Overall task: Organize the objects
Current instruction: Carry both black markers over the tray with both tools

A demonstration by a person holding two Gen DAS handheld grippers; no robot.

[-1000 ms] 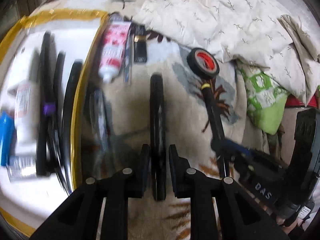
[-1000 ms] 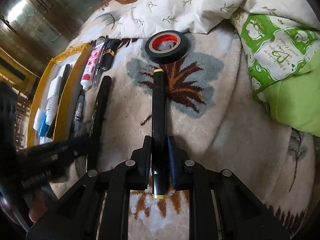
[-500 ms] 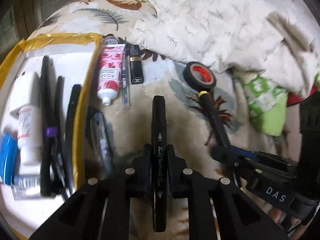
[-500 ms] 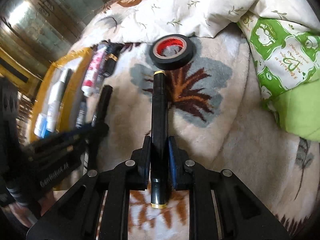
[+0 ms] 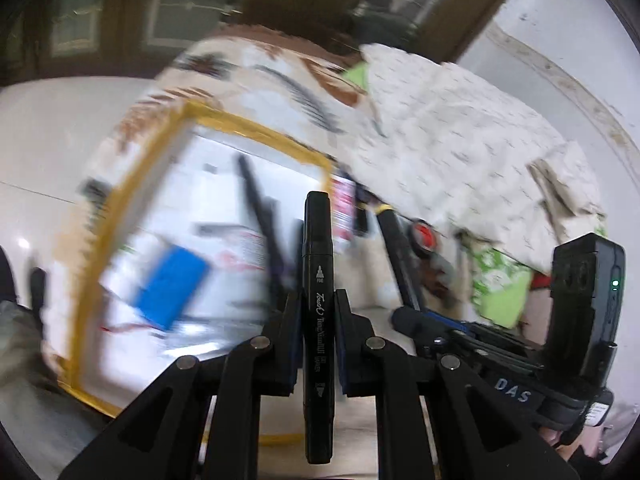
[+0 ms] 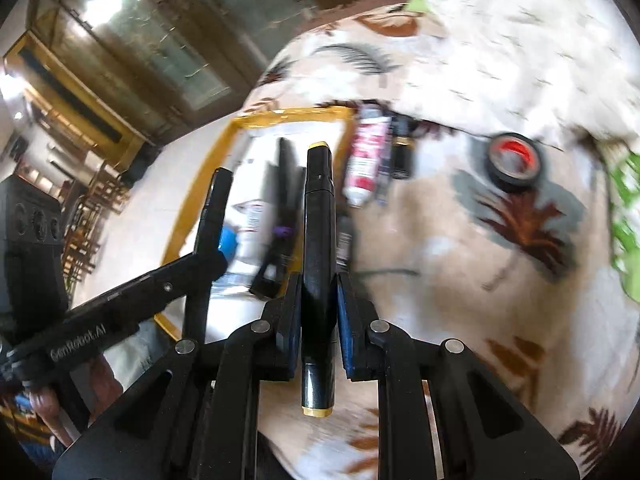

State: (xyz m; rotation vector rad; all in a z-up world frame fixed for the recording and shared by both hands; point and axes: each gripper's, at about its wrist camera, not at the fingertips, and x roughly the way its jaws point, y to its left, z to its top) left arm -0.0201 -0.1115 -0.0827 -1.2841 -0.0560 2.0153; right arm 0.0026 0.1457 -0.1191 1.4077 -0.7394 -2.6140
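Note:
My left gripper is shut on a black Touch marker and holds it in the air over the near right corner of the yellow-edged tray. My right gripper is shut on a black gold-tipped pen, lifted above the blanket by the tray's right edge. The left gripper with its marker shows at the left of the right wrist view. The right gripper with its pen shows at the right of the left wrist view.
The tray holds black pens, a white tube and a blue item. A red-and-white tube, a dark lipstick and a black tape roll lie on the patterned blanket. A rumpled quilt lies behind.
Both grippers have lifted their pens off the blanket and swung left toward the tray. The views are motion-blurred.

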